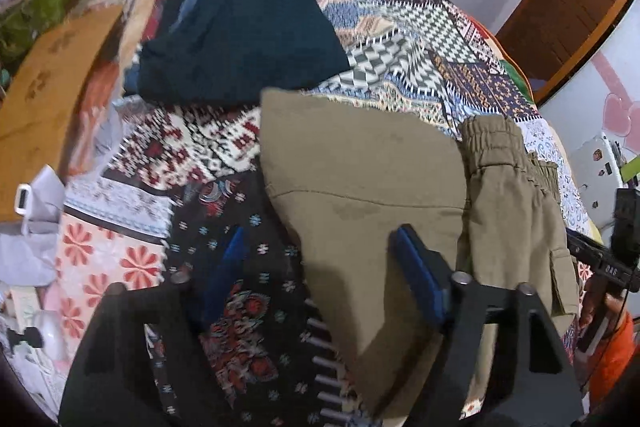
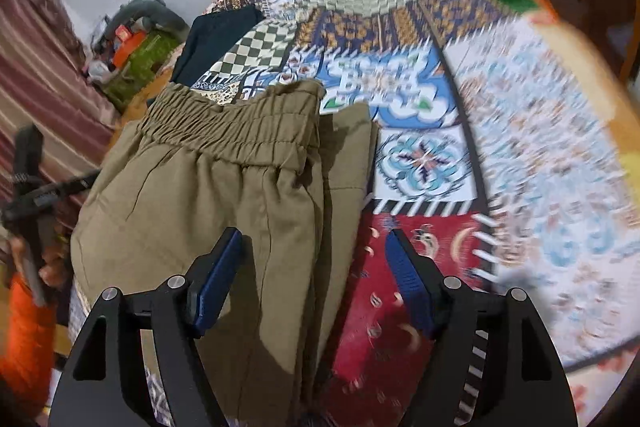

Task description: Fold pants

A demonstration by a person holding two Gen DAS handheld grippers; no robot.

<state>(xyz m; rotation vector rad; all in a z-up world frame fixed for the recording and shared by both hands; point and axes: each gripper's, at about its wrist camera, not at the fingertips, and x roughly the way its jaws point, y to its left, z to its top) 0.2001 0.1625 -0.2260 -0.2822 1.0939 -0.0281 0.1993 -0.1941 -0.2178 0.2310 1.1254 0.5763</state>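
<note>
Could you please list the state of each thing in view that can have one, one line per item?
khaki pants: partly folded, lying on the bedspread, held by neither gripper.
dark teal garment: folded, lying farther back on the bedspread.
patchwork bedspread: spread flat.
left gripper: open, empty.
right gripper: open, empty, over the pants' edge.

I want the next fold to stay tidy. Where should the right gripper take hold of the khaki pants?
Probably the elastic waistband of the khaki pants, at its right corner, approached from the quilt side. The gathered band is thick, stands slightly raised, and its edge is exposed there. The right gripper is open.
</note>
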